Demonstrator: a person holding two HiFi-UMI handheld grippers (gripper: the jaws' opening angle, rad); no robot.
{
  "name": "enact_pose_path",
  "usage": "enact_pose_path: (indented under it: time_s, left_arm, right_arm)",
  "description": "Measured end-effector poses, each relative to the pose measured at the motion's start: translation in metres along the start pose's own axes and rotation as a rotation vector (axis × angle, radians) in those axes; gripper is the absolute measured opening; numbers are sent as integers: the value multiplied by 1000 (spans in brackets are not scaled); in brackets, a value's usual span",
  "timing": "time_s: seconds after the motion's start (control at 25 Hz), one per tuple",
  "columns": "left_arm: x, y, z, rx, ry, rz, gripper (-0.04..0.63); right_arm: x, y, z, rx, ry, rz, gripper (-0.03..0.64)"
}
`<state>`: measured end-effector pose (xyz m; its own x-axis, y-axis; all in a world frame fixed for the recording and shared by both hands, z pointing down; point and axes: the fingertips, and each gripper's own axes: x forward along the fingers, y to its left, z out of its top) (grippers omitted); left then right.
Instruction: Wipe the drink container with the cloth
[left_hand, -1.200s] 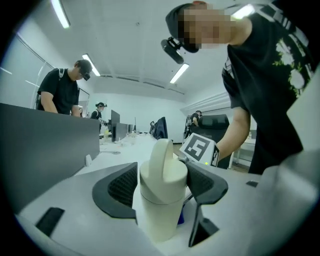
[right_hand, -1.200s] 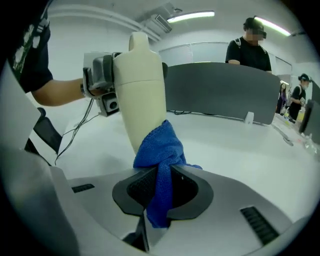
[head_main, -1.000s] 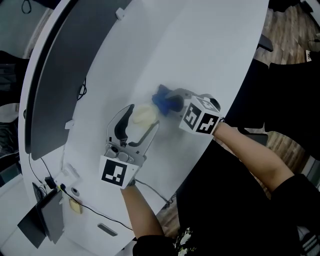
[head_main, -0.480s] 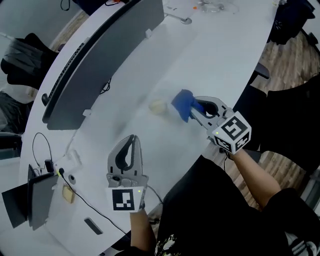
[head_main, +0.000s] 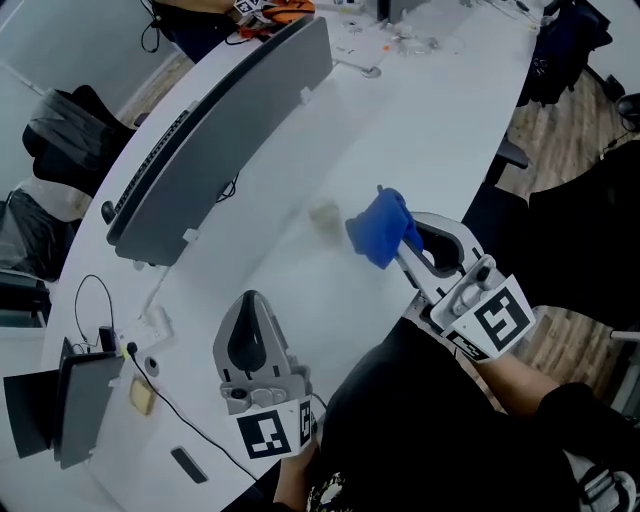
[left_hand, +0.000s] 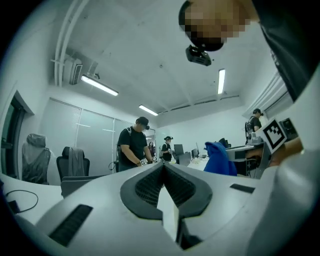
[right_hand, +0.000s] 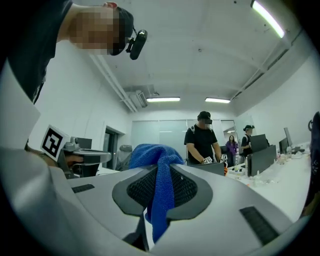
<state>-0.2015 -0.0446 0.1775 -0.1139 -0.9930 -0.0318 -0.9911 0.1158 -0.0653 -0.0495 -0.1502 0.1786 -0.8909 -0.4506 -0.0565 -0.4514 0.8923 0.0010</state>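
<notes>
Moved: both grippers have risen back toward the person; left gripper (head_main: 250, 297) has just been closing, its fingers (left_hand: 146, 189) now together on nothing.
Cloth: right gripper (head_main: 405, 250) fingers clamp the bunched blue microfibre cloth (head_main: 382, 228).
Container: small pale drink container (head_main: 324, 214), blurred, sits on the white bench (head_main: 420, 130).
Relation: it lies just beyond the cloth, nearer the right gripper.
</notes>
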Motion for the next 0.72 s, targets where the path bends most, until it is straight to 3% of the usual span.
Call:
enact_pose_path:
  time_s: [0.72]
  left_arm:
    - [-13,-20,0,-16,-21,-34,3]
  right_arm:
    - [-14,40,-8,-48,41,-17,46]
